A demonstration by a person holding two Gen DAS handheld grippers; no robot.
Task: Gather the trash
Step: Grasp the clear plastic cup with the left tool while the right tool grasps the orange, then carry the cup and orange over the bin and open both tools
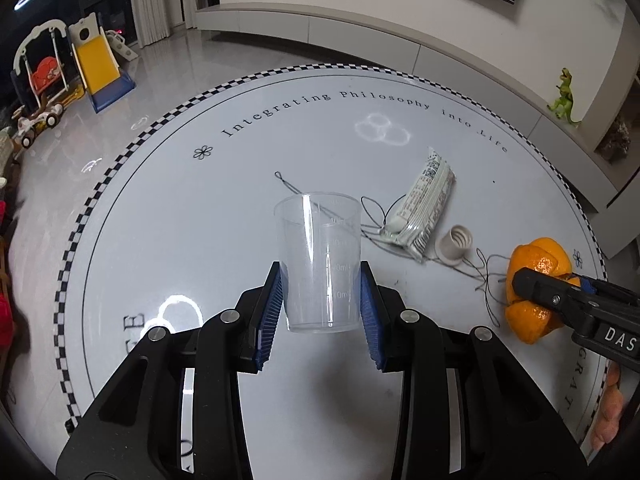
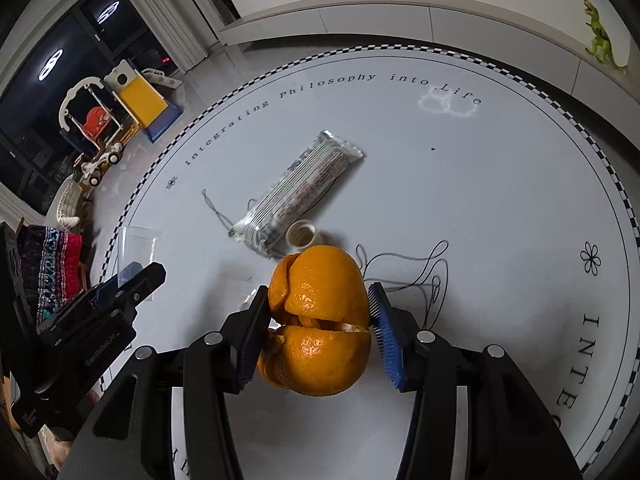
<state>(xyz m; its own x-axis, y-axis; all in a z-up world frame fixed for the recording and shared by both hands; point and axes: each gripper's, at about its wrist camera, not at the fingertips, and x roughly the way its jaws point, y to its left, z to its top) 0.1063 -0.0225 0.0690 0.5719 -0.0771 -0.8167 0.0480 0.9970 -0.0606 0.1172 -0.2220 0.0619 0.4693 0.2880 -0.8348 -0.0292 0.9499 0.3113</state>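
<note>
On the round table (image 1: 168, 216) the snack wrapper (image 2: 300, 188) lies with its long axis slanting away, the white bottle cap (image 2: 301, 235) touching its near end — both just beyond my right gripper (image 2: 318, 334), the nearer one. That gripper is clamped on orange peel (image 2: 320, 320). My left gripper (image 1: 320, 308) pinches a clear measuring cup (image 1: 318, 260) upright, off to the side.

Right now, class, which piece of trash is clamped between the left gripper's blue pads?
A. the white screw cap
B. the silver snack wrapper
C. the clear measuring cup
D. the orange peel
C: in the left wrist view the left gripper has its pads pressed against both sides of the clear measuring cup, while the orange peel sits in the right gripper.
</note>
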